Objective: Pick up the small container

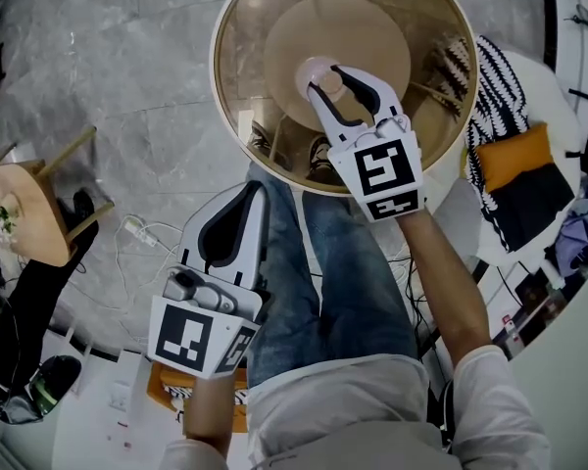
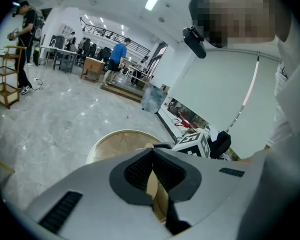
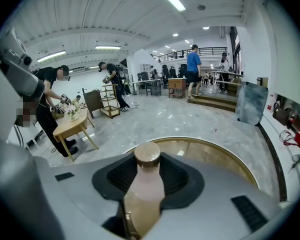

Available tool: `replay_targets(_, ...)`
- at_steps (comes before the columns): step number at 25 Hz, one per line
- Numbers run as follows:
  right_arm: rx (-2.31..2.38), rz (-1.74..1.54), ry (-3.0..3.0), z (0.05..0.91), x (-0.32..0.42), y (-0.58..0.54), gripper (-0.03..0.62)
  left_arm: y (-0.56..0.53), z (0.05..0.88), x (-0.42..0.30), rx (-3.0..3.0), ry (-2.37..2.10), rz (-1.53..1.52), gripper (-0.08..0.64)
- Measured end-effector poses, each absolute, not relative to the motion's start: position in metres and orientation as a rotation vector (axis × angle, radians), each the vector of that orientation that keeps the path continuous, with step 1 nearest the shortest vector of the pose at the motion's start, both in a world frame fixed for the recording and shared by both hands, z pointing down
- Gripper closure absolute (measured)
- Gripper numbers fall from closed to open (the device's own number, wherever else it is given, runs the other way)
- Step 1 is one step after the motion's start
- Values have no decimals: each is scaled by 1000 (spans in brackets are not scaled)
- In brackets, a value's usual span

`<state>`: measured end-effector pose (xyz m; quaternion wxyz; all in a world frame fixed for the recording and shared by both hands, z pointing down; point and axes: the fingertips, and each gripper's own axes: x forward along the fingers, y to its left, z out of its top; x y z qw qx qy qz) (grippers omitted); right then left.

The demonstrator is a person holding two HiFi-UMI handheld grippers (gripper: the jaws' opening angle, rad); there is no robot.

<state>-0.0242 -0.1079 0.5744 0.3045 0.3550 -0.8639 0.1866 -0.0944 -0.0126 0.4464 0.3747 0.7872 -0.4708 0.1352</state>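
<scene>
Left claw (image 1: 252,194) together, empty; right claw (image 1: 325,78) clamps the bottle (image 3: 146,184) by its body, likely light, rigid, slick

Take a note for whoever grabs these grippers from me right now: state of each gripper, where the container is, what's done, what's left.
Right gripper: shut on the small container, above the middle of the round glass table.
Left gripper: shut, empty, held low, short of the table.
Done: container gripped.
Left: lift it clear. Whether it is already off the table top cannot be told.
</scene>
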Motion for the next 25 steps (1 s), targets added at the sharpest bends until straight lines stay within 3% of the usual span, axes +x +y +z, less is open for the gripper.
replay_targets(25, 890, 477, -2294, 505, -13, -82, 445, 2, 376, -77, 2092, -1222, 304, 541)
